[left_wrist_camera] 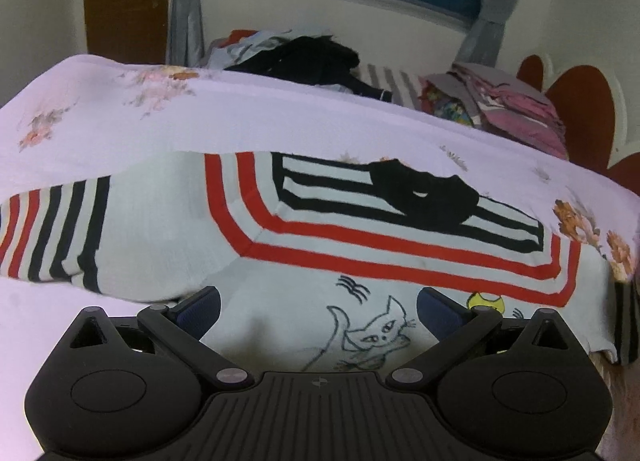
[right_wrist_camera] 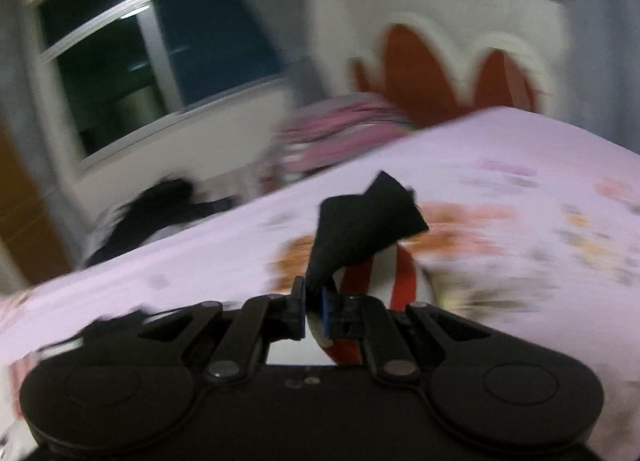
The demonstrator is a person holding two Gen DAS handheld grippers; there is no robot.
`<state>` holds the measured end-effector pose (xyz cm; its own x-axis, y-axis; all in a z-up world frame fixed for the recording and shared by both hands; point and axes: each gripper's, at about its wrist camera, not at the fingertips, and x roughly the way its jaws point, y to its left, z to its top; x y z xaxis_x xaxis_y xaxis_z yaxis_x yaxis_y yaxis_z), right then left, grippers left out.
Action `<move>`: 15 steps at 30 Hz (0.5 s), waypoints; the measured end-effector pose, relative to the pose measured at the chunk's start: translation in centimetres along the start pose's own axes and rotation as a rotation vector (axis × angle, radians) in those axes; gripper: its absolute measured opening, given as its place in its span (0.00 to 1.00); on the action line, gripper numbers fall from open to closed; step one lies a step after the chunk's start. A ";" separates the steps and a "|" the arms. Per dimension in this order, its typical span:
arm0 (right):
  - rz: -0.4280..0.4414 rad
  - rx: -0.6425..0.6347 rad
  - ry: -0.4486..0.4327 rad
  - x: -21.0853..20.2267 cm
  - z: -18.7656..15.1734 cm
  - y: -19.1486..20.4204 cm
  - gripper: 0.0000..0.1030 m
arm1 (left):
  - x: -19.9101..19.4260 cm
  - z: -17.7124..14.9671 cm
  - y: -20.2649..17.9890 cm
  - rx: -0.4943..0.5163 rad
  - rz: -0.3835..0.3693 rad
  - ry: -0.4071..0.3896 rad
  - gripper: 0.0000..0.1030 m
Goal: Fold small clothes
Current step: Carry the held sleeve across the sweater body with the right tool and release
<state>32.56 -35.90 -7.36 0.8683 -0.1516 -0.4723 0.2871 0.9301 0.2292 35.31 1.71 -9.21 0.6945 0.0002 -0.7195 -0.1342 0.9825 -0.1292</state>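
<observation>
Black left gripper (left_wrist_camera: 318, 311), nearest in its own view, hovers with jaws spread and empty just above the cat drawing on the white knit sweater with red and black stripes (left_wrist_camera: 280, 229). That sweater lies flat on the bed under a pale lilac floral sheet (left_wrist_camera: 120, 117), sleeve out, unfolded. Right gripper (right_wrist_camera: 313, 307) has its jaws pinching the sweater's black fabric edge (right_wrist_camera: 360, 221), raised off the bed. Folding looks barely begun; every fold remains.
</observation>
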 end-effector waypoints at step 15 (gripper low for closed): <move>0.220 -0.149 0.297 4.6 -8.6 14.4 0.36 | 4.0 1.2 2.0 -0.069 -0.178 0.068 1.00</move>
<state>37.22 -20.29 -13.51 0.7414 0.1393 -0.6564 0.0266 0.9714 0.2361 38.67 3.86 -11.59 0.6622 -0.1873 -0.7255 -0.0635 0.9507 -0.3034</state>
